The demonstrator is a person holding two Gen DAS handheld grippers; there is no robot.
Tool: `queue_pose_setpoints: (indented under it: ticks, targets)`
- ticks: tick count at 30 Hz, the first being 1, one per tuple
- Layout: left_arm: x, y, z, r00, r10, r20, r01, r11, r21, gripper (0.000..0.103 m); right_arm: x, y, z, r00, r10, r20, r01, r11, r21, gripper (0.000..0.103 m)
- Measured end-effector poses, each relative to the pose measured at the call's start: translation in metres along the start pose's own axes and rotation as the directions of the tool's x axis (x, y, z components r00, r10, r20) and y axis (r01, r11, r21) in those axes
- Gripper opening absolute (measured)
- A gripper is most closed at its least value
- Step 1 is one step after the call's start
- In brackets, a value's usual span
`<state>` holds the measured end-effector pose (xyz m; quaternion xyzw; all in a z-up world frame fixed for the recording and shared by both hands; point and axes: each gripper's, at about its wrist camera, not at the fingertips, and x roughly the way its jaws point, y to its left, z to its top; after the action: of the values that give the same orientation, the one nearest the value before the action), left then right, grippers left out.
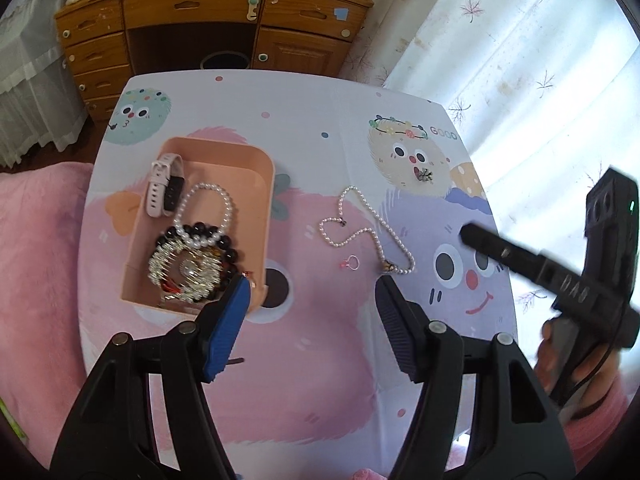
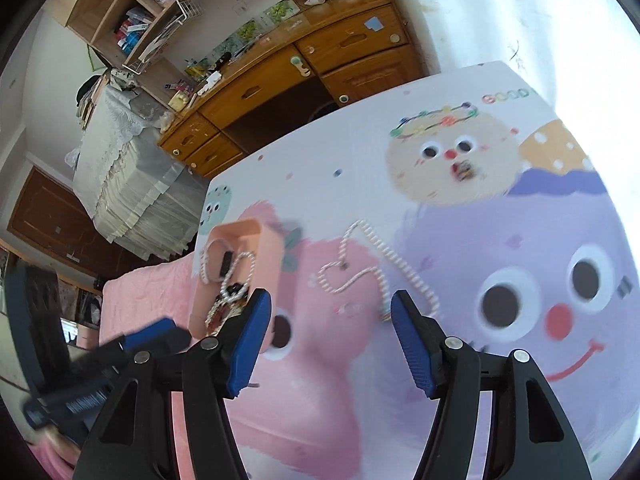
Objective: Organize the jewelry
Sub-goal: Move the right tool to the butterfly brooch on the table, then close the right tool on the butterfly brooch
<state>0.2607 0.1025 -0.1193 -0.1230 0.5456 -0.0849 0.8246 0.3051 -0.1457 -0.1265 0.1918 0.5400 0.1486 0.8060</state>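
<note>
A peach tray (image 1: 262, 184) on the table holds a pink watch (image 1: 160, 184), a pearl bracelet (image 1: 228, 208), dark beads (image 1: 230, 254) and a sparkly bracelet (image 1: 160, 260). A pearl necklace (image 1: 366, 206) lies loose on the cloth, with a small pink ring (image 1: 352, 262) and a dark brooch (image 1: 424, 176) nearby. My left gripper (image 1: 312, 284) is open and empty, just short of the ring. My right gripper (image 2: 332, 300) is open and empty above the necklace (image 2: 376, 256); it also shows at the right of the left wrist view (image 1: 466, 234). The tray (image 2: 268, 264) shows at its left.
The table (image 1: 320, 360) has a cartoon-print cloth. A pink blanket (image 1: 40, 260) lies to the left. A wooden desk (image 1: 208, 24) stands behind the table and a white curtain (image 1: 520, 60) hangs at the right.
</note>
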Motion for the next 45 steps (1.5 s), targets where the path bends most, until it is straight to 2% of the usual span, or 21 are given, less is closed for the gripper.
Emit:
queue_pose_setpoints:
  ticks: [4, 7, 13, 16, 23, 27, 32, 38, 39, 43, 45]
  targets:
    - [0.022, -0.025, -0.015, 1.000, 0.023, -0.012, -0.024, 0.999, -0.025, 0.062, -0.001, -0.030, 0.040, 0.999, -0.005, -0.038, 0.005, 1.000, 0.005, 0.063]
    - [0.039, -0.042, -0.025, 0.999, 0.035, -0.020, -0.036, 0.999, -0.035, 0.062, 0.006, -0.053, 0.073, 0.995, -0.047, -0.086, 0.049, 0.998, 0.031, 0.063]
    - [0.071, -0.083, -0.045, 0.997, 0.075, 0.022, -0.076, 0.997, 0.025, 0.062, 0.035, -0.092, 0.133, 0.968, -0.141, -0.207, 0.171, 0.976, 0.137, 0.063]
    - [0.088, -0.097, -0.054, 0.995, 0.082, 0.058, -0.085, 0.995, 0.048, 0.062, 0.053, -0.108, 0.148, 0.954, -0.162, -0.252, 0.210, 0.962, 0.178, 0.063]
    - [0.125, -0.126, -0.069, 0.972, 0.163, 0.171, -0.184, 0.976, 0.116, 0.062, 0.094, -0.134, 0.150, 0.932, -0.132, -0.336, 0.232, 0.932, 0.278, 0.062]
    - [0.141, -0.133, -0.067, 0.966, 0.165, 0.197, -0.194, 0.971, 0.141, 0.061, 0.107, -0.141, 0.150, 0.924, -0.152, -0.351, 0.257, 0.927, 0.273, 0.052]
    - [0.163, -0.130, -0.059, 0.969, 0.191, 0.159, -0.211, 0.970, 0.120, 0.047, 0.119, -0.138, 0.159, 0.909, -0.214, -0.357, 0.299, 0.932, 0.204, 0.041]
    - [0.176, -0.124, -0.051, 0.971, 0.188, 0.150, -0.206, 0.972, 0.115, 0.041, 0.135, -0.131, 0.170, 0.896, -0.253, -0.366, 0.316, 0.941, 0.124, 0.036]
    - [0.176, -0.124, -0.051, 0.969, 0.192, 0.155, -0.211, 0.970, 0.116, 0.039, 0.139, -0.130, 0.171, 0.892, -0.257, -0.371, 0.320, 0.940, 0.119, 0.034]
    - [0.179, -0.127, -0.048, 0.968, 0.195, 0.158, -0.216, 0.968, 0.128, 0.023, 0.146, -0.126, 0.175, 0.891, -0.257, -0.375, 0.316, 0.943, 0.104, 0.025]
    - [0.180, -0.128, -0.047, 0.966, 0.200, 0.163, -0.223, 0.965, 0.139, 0.019, 0.151, -0.124, 0.175, 0.885, -0.261, -0.386, 0.318, 0.944, 0.091, 0.016]
